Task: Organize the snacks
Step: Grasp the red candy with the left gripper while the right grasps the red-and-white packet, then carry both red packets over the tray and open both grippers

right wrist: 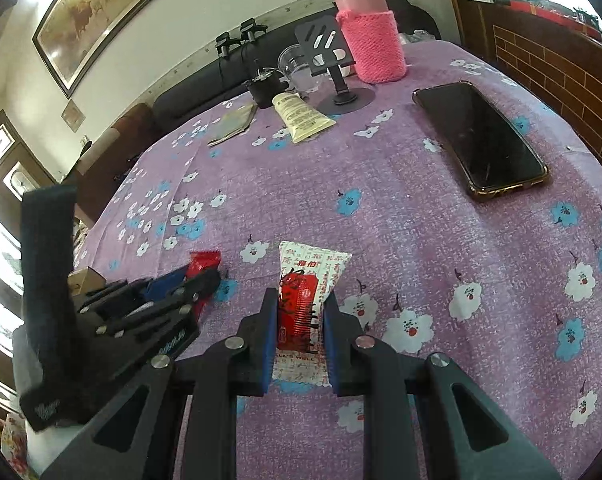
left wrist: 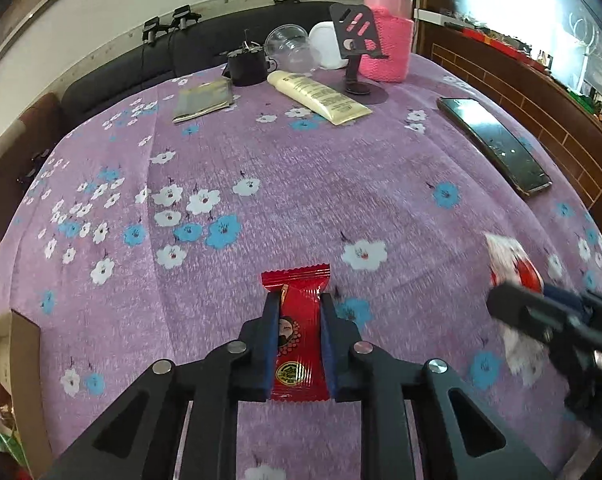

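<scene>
My left gripper (left wrist: 299, 300) is shut on a red snack packet (left wrist: 297, 332) and holds it over the purple flowered tablecloth (left wrist: 285, 200). My right gripper (right wrist: 300, 298) is shut on a white and red snack packet (right wrist: 307, 292) above the same cloth. In the left wrist view the right gripper and its white and red packet (left wrist: 509, 260) show blurred at the right edge. In the right wrist view the left gripper with its red packet (right wrist: 203, 264) shows at the left.
At the back of the table stand a pink-sleeved bottle (left wrist: 387, 28), a black phone stand (left wrist: 357, 44), a clear cup (left wrist: 291, 48), a black pot (left wrist: 247, 66), a cream tube (left wrist: 321, 96) and a grey pouch (left wrist: 205, 100). A phone (left wrist: 497, 144) lies at the right. A cardboard box edge (left wrist: 21, 344) is left.
</scene>
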A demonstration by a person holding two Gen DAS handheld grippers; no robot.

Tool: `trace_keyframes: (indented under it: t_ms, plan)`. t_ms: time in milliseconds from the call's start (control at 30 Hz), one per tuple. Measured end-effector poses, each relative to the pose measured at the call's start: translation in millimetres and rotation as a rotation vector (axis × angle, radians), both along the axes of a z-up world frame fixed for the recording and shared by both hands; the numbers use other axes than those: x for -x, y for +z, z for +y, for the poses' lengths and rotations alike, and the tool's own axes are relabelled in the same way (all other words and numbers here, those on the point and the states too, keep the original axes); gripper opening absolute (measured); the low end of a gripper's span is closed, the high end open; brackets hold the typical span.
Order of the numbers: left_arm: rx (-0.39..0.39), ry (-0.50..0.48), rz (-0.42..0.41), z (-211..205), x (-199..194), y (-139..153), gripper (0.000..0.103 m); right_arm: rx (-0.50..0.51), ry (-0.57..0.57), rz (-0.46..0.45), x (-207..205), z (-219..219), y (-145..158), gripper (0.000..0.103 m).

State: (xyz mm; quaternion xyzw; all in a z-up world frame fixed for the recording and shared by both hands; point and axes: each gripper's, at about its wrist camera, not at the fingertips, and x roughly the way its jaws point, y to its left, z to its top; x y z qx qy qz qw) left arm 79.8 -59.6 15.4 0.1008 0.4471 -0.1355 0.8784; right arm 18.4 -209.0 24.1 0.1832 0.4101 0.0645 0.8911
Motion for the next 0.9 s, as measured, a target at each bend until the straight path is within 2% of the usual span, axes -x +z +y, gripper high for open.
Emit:
trace_keyframes:
  t_ms: [200,500,700,900]
  plan:
    - [0.096,0.005,0.001,26.1,23.1,12.9,0.018,-0.028,0.016,-0.011,0.9,0.9,-0.5,0.019]
    - [0.228,0.039,-0.047,77.3,80.2,52.4,0.018,-0.035,0.063,-0.040,4.8,14.5,1.5,0.019]
    - [0.296,0.124,-0.076,132.2,117.6,68.6,0.018,0.006,0.083,-0.047,7.4,28.1,0.8,0.019]
    - [0.369,0.265,-0.107,205.9,150.1,75.8,0.018,0.067,0.103,-0.055,12.8,52.6,10.3,0.019]
